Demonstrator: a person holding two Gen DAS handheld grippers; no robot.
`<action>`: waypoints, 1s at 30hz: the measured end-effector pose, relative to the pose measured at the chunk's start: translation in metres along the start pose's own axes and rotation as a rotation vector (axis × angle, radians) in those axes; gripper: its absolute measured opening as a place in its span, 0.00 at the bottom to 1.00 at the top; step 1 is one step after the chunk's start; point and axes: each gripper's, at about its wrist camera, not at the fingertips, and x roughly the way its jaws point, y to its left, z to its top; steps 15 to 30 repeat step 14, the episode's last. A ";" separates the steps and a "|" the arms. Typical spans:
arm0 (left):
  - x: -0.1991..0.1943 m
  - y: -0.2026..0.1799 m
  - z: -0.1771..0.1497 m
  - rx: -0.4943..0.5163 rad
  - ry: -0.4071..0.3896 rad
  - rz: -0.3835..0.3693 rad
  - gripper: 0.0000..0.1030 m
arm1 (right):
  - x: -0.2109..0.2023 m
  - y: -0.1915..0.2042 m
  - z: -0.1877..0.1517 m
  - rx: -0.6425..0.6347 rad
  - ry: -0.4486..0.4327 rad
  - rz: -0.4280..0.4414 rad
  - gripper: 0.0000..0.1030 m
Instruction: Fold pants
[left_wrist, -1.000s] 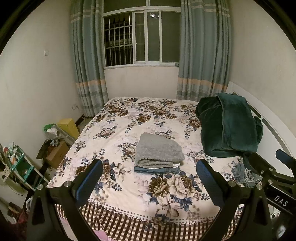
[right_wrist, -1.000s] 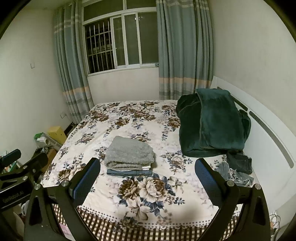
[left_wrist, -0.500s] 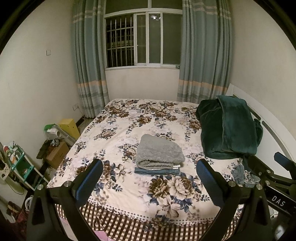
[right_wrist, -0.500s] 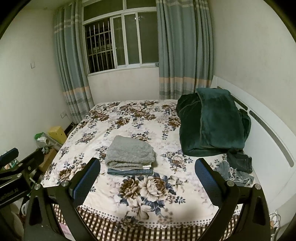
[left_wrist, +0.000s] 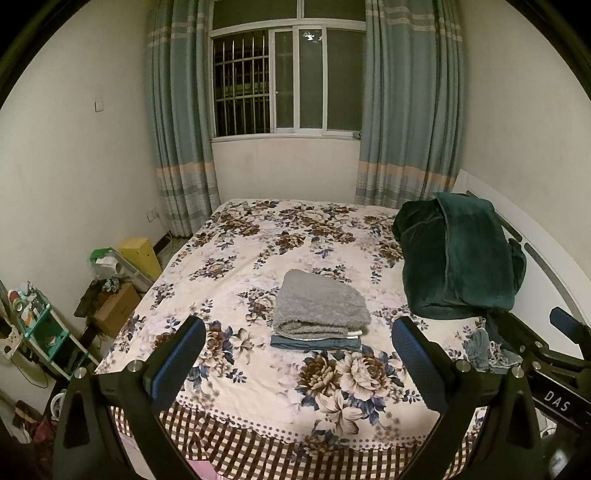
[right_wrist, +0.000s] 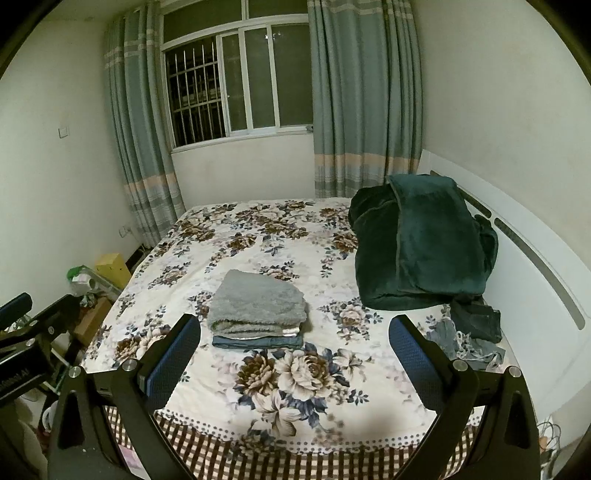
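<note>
A folded stack lies mid-bed: fuzzy grey pants (left_wrist: 319, 306) (right_wrist: 256, 304) on top of folded blue jeans (left_wrist: 314, 343) (right_wrist: 256, 342). Unfolded pants sit crumpled at the bed's right edge: a frayed pale denim pair (left_wrist: 480, 349) (right_wrist: 461, 341) and a dark pair (right_wrist: 476, 319). My left gripper (left_wrist: 297, 363) hangs open above the bed's near edge, short of the stack, holding nothing. My right gripper (right_wrist: 295, 363) is likewise open and empty, also back from the stack. Each gripper's body shows at the edge of the other's view.
The floral bedspread (left_wrist: 258, 258) covers the bed, with a checked skirt along the front. A dark green blanket (left_wrist: 458, 258) (right_wrist: 421, 243) is heaped against the white headboard (right_wrist: 535, 266) at right. Boxes and a shelf (left_wrist: 40, 325) crowd the floor at left.
Both grippers have drifted slightly back and tilted up, so the window sits lower in view. The clothes on the bed have not moved.
</note>
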 end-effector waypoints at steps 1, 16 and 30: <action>0.000 0.000 0.000 -0.001 -0.001 0.000 1.00 | -0.001 0.001 -0.002 -0.003 -0.003 -0.002 1.00; -0.003 0.000 -0.003 -0.006 -0.008 0.020 1.00 | -0.001 0.002 -0.004 -0.001 -0.005 -0.005 1.00; -0.003 0.000 -0.003 -0.006 -0.008 0.020 1.00 | -0.001 0.002 -0.004 -0.001 -0.005 -0.005 1.00</action>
